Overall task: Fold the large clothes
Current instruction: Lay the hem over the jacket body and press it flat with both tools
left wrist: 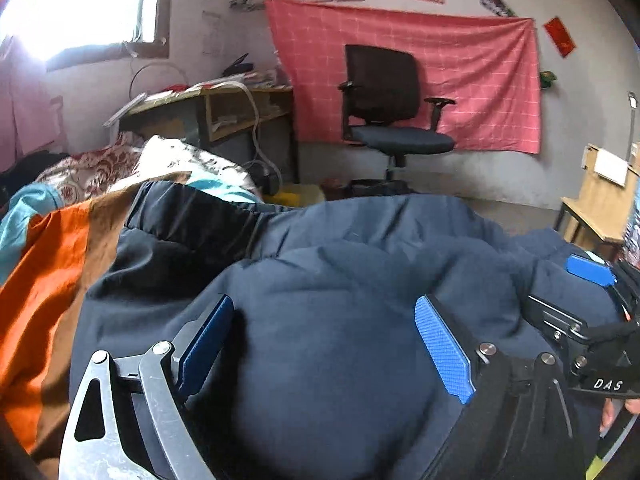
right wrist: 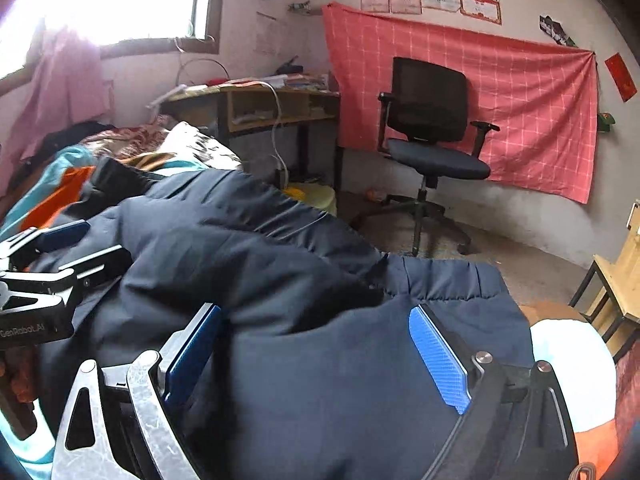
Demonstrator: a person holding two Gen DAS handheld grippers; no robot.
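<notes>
A large dark navy padded jacket (left wrist: 320, 280) lies bunched on the bed and fills the lower half of both views; it also shows in the right wrist view (right wrist: 300, 280). My left gripper (left wrist: 326, 344) is open, its blue pads wide apart with jacket fabric bulging between them. My right gripper (right wrist: 316, 356) is open the same way, with the jacket's folded bulk between its pads. The right gripper's blue pad also shows at the right edge of the left wrist view (left wrist: 590, 270), and the left gripper shows at the left edge of the right wrist view (right wrist: 64, 236).
An orange, brown and teal bedspread (left wrist: 44, 280) lies under the jacket. A floral quilt (left wrist: 92, 168) is bunched beyond it. A wooden desk (left wrist: 224, 112), a black office chair (left wrist: 388, 120) and a red checked cloth (left wrist: 480, 80) stand behind. A wooden stool (right wrist: 616, 280) is at right.
</notes>
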